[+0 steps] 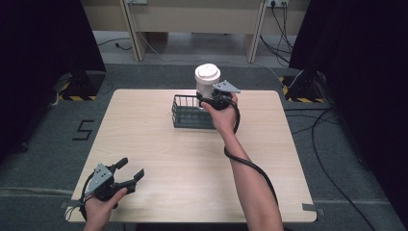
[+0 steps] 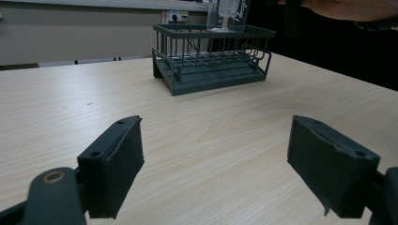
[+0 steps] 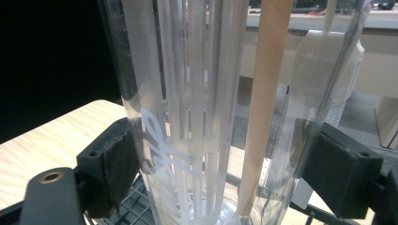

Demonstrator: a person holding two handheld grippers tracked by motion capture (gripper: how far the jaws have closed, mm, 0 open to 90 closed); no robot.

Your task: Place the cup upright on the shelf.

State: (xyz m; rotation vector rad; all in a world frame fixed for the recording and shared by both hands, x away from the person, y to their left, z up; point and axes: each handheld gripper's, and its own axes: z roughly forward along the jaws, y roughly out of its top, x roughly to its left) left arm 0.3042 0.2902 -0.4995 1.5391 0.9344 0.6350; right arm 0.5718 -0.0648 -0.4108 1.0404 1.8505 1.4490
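Clear ribbed bottle [image 3: 197, 108] w/ white lid.

The high view looks down on my table [image 1: 159, 159]; both gripper views face forward low, sharing the wire rack [image 2: 211, 70].

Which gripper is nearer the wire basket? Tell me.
Right. The right gripper grips the clear bottle directly over the wire basket; the left gripper hovers open at the table's near left corner.
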